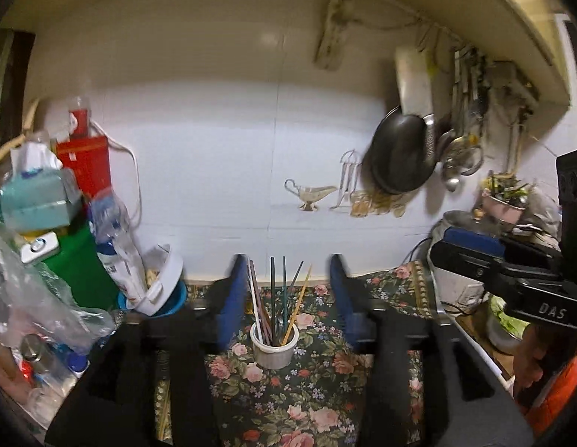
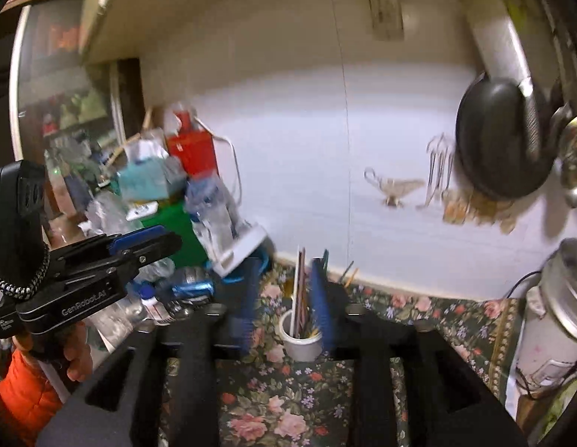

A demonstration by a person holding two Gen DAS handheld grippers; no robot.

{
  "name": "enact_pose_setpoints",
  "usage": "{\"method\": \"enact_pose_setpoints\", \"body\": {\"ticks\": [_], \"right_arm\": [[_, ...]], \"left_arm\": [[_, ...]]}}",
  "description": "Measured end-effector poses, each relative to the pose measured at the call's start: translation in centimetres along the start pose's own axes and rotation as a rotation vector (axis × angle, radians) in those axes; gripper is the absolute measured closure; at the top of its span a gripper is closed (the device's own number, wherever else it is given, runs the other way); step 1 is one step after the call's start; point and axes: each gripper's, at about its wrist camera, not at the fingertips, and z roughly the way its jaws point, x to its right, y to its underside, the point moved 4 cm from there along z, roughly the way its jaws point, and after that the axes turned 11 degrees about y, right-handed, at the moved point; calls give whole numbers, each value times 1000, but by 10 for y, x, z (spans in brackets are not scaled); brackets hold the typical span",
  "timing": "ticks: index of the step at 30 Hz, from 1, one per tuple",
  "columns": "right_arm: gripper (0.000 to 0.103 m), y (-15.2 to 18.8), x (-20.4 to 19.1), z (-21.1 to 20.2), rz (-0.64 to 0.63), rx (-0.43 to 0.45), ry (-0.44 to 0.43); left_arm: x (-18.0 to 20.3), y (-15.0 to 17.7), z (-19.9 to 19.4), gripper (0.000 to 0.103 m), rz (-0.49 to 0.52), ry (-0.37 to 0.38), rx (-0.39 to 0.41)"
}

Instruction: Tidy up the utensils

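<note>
White cup holding chopsticks, upright, mid-counter on the flowered cloth, short of the back edge. Your left gripper and right gripper: fingers apart, empty. Advice: before reaching again, check every stick sits inside the rim.

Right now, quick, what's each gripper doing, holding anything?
Left gripper: open, holding nothing; the cup of chopsticks stands beyond it on the floral cloth.
Right gripper: open, holding nothing.
</note>
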Motion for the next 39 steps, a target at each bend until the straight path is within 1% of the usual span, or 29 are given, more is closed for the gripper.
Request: {"method": "enact_pose_setpoints", "body": {"ticks": [1,2,4,6,7,9,12,17,25,31,39], "right_arm": [[46,1,-3,-7,1,17,9],[42,2,-8,-15,1,38,21],[29,5,-17,-29,10,74,46],[20,8,-19,-35,23,87,63],[15,9,-20,-37,31,89,69],[11,12,-22,-41,54,88,78],[1,15,-23,-47,76,87,99],[0,21,-25,-57,74,89,133],[0,25,-30,-66,72,95,139],[0,26,-29,-67,73,95,139],[0,26,-27,-66,81,80,139]], "left_arm": [[2,1,-9,36,11,1,12],[3,2,-15,33,20,1,19],[5,6,-27,23,33,4,29],[5,9,-38,15,33,4,36],[5,12,-43,14,31,5,43],[5,16,-51,12,29,2,52],[5,21,-60,9,26,-5,67],[6,25,-70,7,29,-12,77],[13,25,-77,6,56,-24,89],[19,24,-76,3,69,-33,102],[21,25,-72,2,71,-39,96]]}}
